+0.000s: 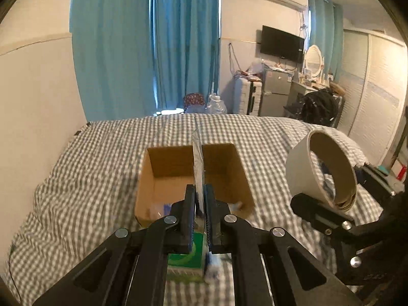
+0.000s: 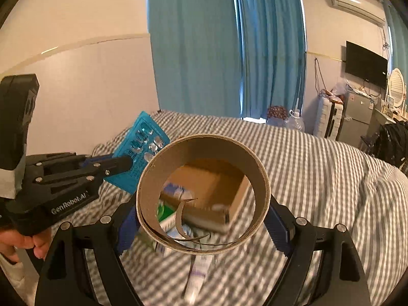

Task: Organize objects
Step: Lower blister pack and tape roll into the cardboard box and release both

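My left gripper is shut on a teal blister pack of pills, which I see edge-on in the left wrist view. The right wrist view shows the pack's flat face, held up at the left by the left gripper. My right gripper is clamped on a wide cardboard tape ring, one pad on each outer side. That ring floats at the right in the left wrist view. An open cardboard box lies on the bed ahead, also visible through the ring.
The bed has a grey checked cover. A green carton lies under the left gripper, and a white tube under the ring. A wall stands at the left, blue curtains behind, and a fridge and cluttered chair at the far right.
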Demonstrator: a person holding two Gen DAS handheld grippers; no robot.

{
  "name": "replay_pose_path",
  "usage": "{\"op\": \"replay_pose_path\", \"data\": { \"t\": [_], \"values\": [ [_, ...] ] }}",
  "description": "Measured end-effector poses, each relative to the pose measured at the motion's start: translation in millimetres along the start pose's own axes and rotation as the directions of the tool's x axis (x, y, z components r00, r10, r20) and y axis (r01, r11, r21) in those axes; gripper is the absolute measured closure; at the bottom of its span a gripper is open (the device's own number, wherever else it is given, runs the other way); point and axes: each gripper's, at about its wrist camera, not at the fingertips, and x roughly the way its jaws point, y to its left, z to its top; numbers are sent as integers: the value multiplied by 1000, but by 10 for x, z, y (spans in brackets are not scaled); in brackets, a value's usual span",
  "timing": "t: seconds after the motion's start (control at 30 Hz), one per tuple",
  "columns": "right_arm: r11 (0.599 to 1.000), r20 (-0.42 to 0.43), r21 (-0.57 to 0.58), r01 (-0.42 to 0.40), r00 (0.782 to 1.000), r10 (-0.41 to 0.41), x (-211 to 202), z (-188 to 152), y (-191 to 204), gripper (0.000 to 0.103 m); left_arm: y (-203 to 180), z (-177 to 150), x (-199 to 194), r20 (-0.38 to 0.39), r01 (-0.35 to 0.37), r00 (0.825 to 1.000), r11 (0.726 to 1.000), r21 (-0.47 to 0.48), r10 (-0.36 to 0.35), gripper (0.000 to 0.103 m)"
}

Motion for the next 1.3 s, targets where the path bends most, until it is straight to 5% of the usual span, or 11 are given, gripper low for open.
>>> {"op": "replay_pose_path", "data": {
  "t": [0.3,0.6,0.93,1.0,1.1,1.3],
  "values": [
    [1000,-9,22,-16,1000,16,804,382,-271,19,225,207,799,-54,-38,998,999,12,38,96],
    [998,-100,68,10,995,-3,1718,322,-481,19,340,60,1583,-153,-31,988,999,12,33,96],
    [988,-118,147,-40,991,58,1917,202,-571,14,327,-68,1716,-191,2,982,1000,22,2,91],
    [988,-82,152,-16,996,28,1816,242,-573,4,320,-68,1644,-192,-9,981,999,39,17,79],
    [987,-41,161,-2,999,8,1640,332,-572,0,308,-9,1440,-147,-63,987,997,48,69,23],
    [990,0,139,37,999,-38,1121,526,-583,0,418,156,886,-59,-107,993,994,-24,105,14]
  ]
}}
